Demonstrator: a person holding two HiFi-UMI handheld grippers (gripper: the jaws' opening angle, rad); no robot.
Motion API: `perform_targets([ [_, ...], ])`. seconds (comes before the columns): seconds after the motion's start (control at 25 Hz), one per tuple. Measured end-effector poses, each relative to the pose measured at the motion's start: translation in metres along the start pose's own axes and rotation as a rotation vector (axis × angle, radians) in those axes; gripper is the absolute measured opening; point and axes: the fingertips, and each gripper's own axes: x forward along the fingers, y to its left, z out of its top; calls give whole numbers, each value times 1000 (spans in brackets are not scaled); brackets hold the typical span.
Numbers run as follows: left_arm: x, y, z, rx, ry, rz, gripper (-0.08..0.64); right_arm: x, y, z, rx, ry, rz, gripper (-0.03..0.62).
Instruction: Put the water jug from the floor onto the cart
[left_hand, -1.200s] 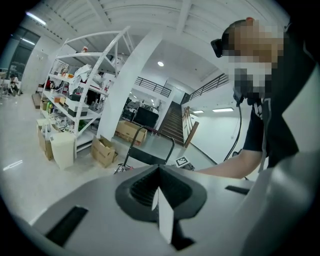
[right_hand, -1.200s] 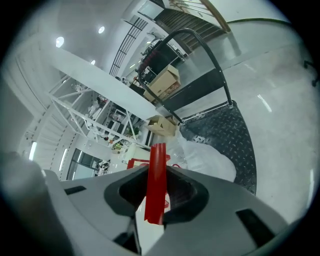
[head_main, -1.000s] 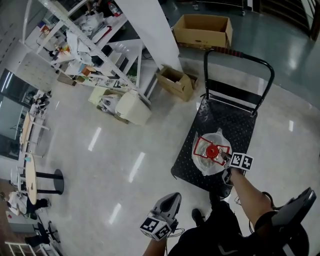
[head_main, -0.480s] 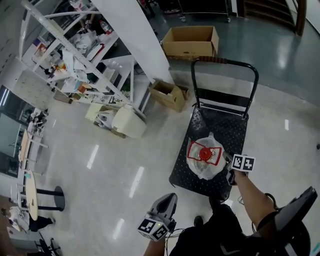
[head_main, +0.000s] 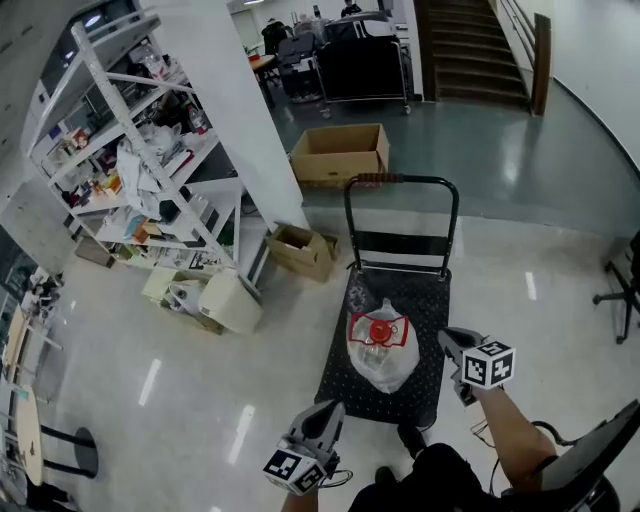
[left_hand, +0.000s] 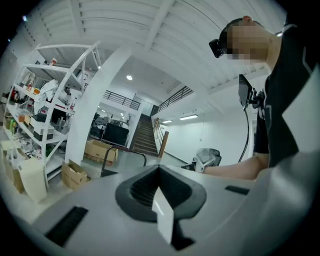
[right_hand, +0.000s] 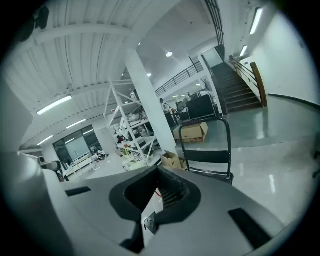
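Now the jug (head_main: 380, 345) sits on the cart (head_main: 345, 382). Left gripper (head_main: 322, 418) and right gripper (head_main: 452, 345) are both off it, fingers pressed together on nothing.

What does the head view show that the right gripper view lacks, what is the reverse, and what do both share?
Only the head view shows the water jug on the cart and the left gripper. Only the right gripper view shows a ceiling lamp and the right gripper with jaws shut and empty. Both show the cart's handle, a cardboard box, the shelf and the stairs.
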Motion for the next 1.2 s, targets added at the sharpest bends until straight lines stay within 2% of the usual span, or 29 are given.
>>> perform_targets([
  [0.16,-26,-27,2,-4,-30,-89,-2,-66,41,-7,-32,-56,-26,2],
  [0.28,-44,-48,-1,16,-8,-149,-2,-110,71,-16,-27,-97,-39,2],
  [0.36,-50,-64,2,29,-7,-175,-2,-137,86,-16,-73,-105,-47,2],
  [0.48,-53,-102,7,60,-13,-221,-2,-181,95,-19,-154,-110,-74,3],
  [0.68,-59,-171,1,87,10,-302,-2,-246,93,-32,-197,-147,-90,2],
  [0.8,-61,-218,-7,107,31,-311,-2,-288,89,-47,-218,-155,-74,3],
  [1.0,-70,-291,-39,126,42,-270,-2,-359,69,-81,-270,-142,-40,3],
  [1.2,-79,-391,-47,87,76,-287,-2,-443,55,-105,-257,-151,-48,3],
])
